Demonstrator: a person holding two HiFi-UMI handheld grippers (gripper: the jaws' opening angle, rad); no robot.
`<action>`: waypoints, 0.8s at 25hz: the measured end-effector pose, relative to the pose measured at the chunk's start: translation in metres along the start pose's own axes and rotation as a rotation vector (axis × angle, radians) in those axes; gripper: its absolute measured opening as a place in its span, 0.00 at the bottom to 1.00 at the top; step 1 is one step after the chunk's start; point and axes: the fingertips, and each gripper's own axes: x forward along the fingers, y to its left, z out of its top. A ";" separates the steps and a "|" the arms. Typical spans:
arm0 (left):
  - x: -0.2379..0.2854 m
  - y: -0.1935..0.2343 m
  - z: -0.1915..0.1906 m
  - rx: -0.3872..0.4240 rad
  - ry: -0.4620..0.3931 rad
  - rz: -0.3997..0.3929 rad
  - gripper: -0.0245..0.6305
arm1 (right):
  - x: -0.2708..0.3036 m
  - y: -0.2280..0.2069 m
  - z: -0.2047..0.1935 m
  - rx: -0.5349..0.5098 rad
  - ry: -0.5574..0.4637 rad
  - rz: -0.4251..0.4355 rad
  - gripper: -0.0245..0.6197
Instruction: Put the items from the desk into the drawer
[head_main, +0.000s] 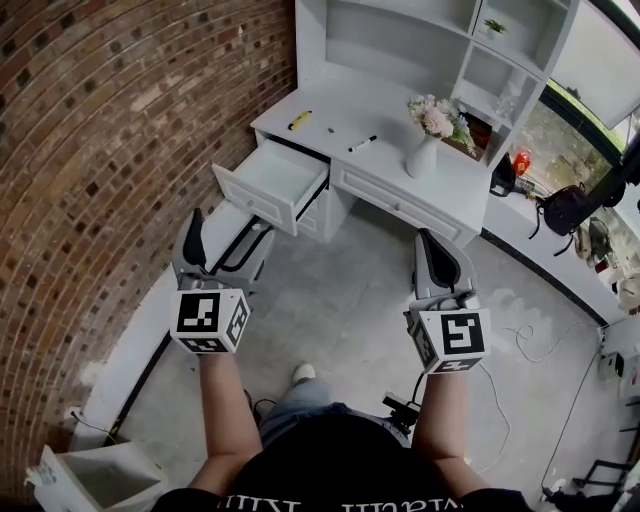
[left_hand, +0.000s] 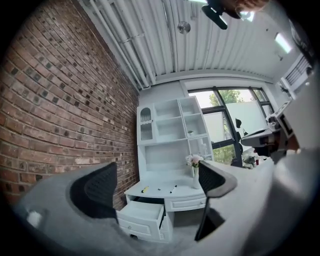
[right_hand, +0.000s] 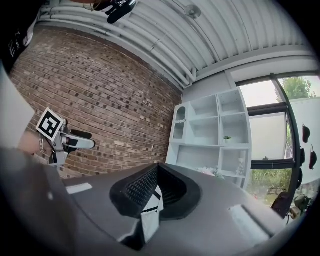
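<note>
A yellow item (head_main: 299, 120), a black marker (head_main: 362, 143) and a small dark bit (head_main: 331, 130) lie on the white desk (head_main: 385, 125). Its left drawer (head_main: 265, 185) is pulled out and looks empty. Both grippers hang well short of the desk, over the floor. My left gripper (head_main: 215, 245) is open with nothing in it. Between its fingers (left_hand: 95, 190) the left gripper view shows the drawer (left_hand: 145, 217), the yellow item (left_hand: 145, 189) and the marker (left_hand: 172, 189). My right gripper (head_main: 437, 262) is shut, its pads (right_hand: 142, 187) pressed together, and I see nothing held.
A white vase of flowers (head_main: 425, 150) stands on the desk's right part, under the hutch shelves (head_main: 400, 40). A brick wall (head_main: 110, 150) runs along the left. Bags and clutter (head_main: 565, 210) sit on the sill at the right. Cables (head_main: 530, 345) lie on the concrete floor.
</note>
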 end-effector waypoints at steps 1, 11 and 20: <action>0.010 0.009 -0.001 -0.004 -0.002 -0.004 0.83 | 0.014 0.002 0.001 -0.003 0.001 0.001 0.05; 0.081 0.071 -0.007 -0.036 -0.037 -0.061 0.83 | 0.108 0.024 0.001 -0.029 0.018 -0.003 0.05; 0.124 0.089 -0.022 -0.024 -0.030 -0.066 0.83 | 0.153 0.018 -0.016 -0.021 0.049 -0.008 0.05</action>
